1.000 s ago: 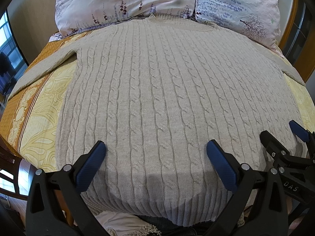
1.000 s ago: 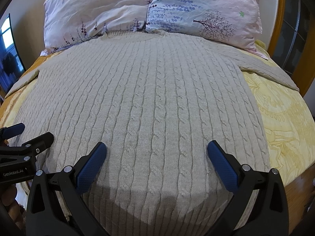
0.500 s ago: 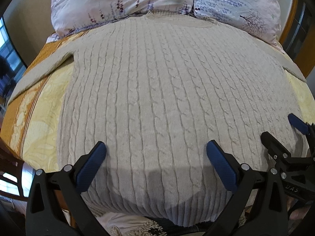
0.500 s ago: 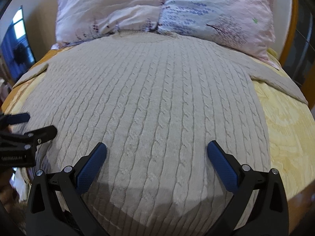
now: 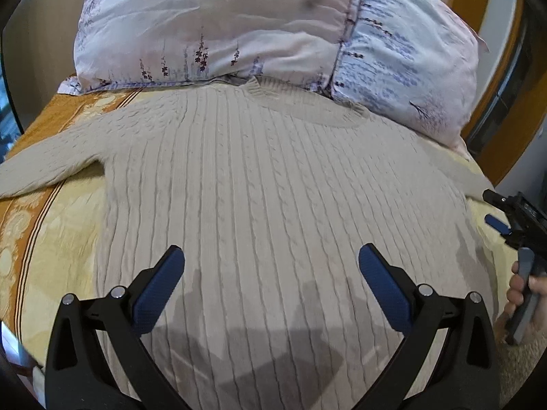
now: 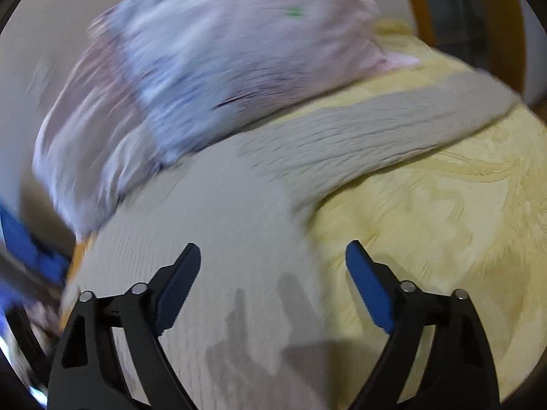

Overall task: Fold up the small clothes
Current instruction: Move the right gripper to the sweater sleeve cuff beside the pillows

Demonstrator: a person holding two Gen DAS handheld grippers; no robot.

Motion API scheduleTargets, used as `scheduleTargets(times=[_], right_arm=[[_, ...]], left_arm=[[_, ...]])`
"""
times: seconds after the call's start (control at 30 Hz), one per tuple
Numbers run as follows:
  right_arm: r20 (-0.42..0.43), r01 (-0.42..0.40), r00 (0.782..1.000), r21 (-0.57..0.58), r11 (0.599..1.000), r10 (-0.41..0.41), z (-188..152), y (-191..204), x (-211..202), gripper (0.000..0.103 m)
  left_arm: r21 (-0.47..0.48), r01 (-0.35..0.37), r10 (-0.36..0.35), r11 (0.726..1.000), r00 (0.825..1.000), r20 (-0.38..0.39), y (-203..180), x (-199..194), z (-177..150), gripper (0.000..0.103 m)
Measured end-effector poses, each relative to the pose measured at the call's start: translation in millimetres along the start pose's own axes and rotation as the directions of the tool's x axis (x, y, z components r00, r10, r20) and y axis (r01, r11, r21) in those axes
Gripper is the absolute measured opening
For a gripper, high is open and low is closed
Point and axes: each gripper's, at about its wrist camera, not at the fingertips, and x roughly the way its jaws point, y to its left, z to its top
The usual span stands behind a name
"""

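A beige cable-knit sweater lies flat on the bed, collar toward the pillows, left sleeve spread out to the left. My left gripper is open and empty above the sweater's middle. My right gripper is open and empty above the sweater's right edge, with the right sleeve stretched ahead of it. The right wrist view is motion-blurred. The right gripper also shows at the right edge of the left wrist view, held by a hand.
Two pale floral pillows lie at the head of the bed. A yellow and orange patterned bedspread covers the bed. A wooden headboard curves at the right. The bed edge falls away at the left.
Both grippers have moved forward up the sweater from its hem toward the collar. The right gripper has swung to the sweater's right side, and its view is now blurred.
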Motion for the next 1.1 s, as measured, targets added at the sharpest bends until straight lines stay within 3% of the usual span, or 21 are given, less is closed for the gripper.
scheduleTargets(times=[0.03, 0.17, 0.27, 0.4, 0.6, 0.83, 1.0, 1.1], right_arm=[[-0.013, 0.001, 1.0, 0.046, 0.999, 0.0, 7.7, -10.3, 6.0, 0.079], [-0.061, -0.002, 0.998, 0.198, 0.98, 0.014, 25.4, -37.2, 28.5, 0.075], [-0.059, -0.007, 0.998, 0.216, 0.976, 0.02, 31.7, -39.9, 36.1, 0.075], [-0.047, -0.04, 0.997, 0.255, 0.966, 0.054, 41.4, -49.5, 43.9, 0.072], [-0.002, -0.074, 0.997, 0.354, 0.932, 0.08, 62.5, -81.7, 52.3, 0.057], [0.054, -0.047, 0.998, 0.446, 0.894, 0.026, 72.4, -121.7, 43.2, 0.039], [0.083, 0.007, 0.995, 0.462, 0.887, -0.051, 76.5, -136.0, 32.1, 0.035], [0.092, 0.042, 0.991, 0.473, 0.88, -0.097, 77.4, -140.6, 28.5, 0.024]], left_arm=[[-0.002, -0.007, 0.007, 1.0, 1.0, -0.012, 1.0, 3.5, 4.8, 0.101], [0.029, -0.015, 0.016, 0.999, 0.999, -0.031, 1.6, 17.2, 20.1, 0.101], [0.032, -0.008, 0.009, 0.999, 0.999, -0.043, 2.8, 24.5, 29.0, 0.101], [0.007, 0.051, -0.05, 0.999, 0.998, -0.038, 4.4, 31.4, 36.0, 0.101], [0.002, 0.063, -0.063, 0.998, 0.997, -0.036, 0.3, 38.2, 43.0, 0.101], [0.032, 0.069, -0.069, 0.997, 0.997, -0.019, -1.3, 37.2, 48.6, 0.101], [0.022, 0.084, -0.084, 0.996, 0.996, -0.01, 3.9, 39.0, 53.2, 0.101], [0.005, 0.094, -0.094, 0.996, 0.996, -0.002, 8.1, 39.7, 54.9, 0.101]])
